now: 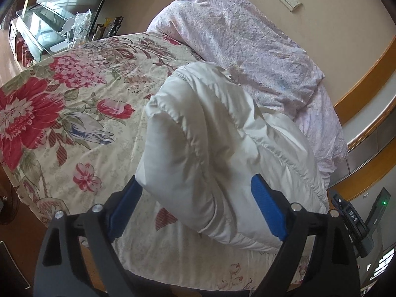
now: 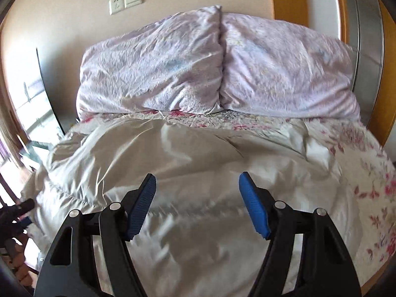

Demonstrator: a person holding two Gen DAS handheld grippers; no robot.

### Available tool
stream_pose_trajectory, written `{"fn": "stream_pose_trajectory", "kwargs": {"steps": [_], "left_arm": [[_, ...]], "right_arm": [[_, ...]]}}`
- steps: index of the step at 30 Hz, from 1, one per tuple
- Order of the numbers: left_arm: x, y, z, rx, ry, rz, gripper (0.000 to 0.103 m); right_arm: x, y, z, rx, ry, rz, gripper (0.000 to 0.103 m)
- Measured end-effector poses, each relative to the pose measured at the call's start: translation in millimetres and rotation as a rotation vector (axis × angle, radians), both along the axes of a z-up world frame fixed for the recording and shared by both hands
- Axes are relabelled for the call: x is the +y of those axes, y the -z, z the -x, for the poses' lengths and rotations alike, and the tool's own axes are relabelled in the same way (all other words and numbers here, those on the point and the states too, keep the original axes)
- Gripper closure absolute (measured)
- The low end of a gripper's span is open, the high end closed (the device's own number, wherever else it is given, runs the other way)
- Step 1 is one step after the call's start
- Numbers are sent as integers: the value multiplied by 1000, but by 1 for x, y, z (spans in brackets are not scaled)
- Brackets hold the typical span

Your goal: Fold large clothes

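Observation:
A white puffy jacket (image 1: 210,148) lies bunched on the floral bedspread (image 1: 74,104). My left gripper (image 1: 195,188) is open, its blue fingers on either side of the jacket's near end, with the fabric between them. In the right wrist view the jacket (image 2: 185,153) spreads across the bed. My right gripper (image 2: 198,183) is open just above it and holds nothing. The left gripper (image 2: 17,210) shows at that view's left edge, and the right gripper's body (image 1: 356,220) shows at the left wrist view's right edge.
Two pale lilac pillows (image 2: 217,66) lean against the wall at the head of the bed. A glass-topped stand (image 1: 42,29) with bottles and small items is beside the bed. A wooden frame (image 1: 363,79) runs along the wall. Wall sockets (image 2: 126,0) sit above the pillows.

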State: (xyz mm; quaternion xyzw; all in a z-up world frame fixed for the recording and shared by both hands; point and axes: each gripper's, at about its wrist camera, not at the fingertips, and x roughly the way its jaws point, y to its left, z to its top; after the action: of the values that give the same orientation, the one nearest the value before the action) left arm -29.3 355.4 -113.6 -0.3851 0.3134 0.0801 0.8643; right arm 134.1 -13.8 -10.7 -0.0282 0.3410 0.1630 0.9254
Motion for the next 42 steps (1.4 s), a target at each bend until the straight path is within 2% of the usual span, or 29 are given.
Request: {"fn": "stream_pose_trajectory", "kwargs": {"steps": [3,6,8,13,18,22,26,28,29,33,36,42], "left_arm": [[1,2,-1,1,3,9,13],[3,8,-5,7,4,32,13],[4,11,-9,6,11,50,12],[3,13,-16,-16,10,75,12],[5,12,-28,-31,3,97,12],[12,16,-36,-47,-15,163,13],[16,16,-41,-66,-33,208,20],[18,16,-42,-71,-46,225,28],[18,14,-42,-73,-50,226,35],[18,-2,-41,-86,-19,179,60],[12,-21,-43,-97,13,112,67],[-13,-79,-47,-188,108,-24,69]], "right_arm": [[17,13,-8,49,-2,7,32],[33,42,-19,105,14,103,28],[42,60,-20,86,13,143,27],[48,71,-20,83,20,177,27],[47,74,-24,104,15,168,27],[48,76,-25,112,14,166,27],[49,76,-25,113,14,169,27],[49,75,-26,112,15,171,27],[49,75,-25,111,15,173,27],[51,75,-25,104,18,190,27],[53,75,-25,101,21,198,27],[54,75,-25,100,26,206,27]]}}
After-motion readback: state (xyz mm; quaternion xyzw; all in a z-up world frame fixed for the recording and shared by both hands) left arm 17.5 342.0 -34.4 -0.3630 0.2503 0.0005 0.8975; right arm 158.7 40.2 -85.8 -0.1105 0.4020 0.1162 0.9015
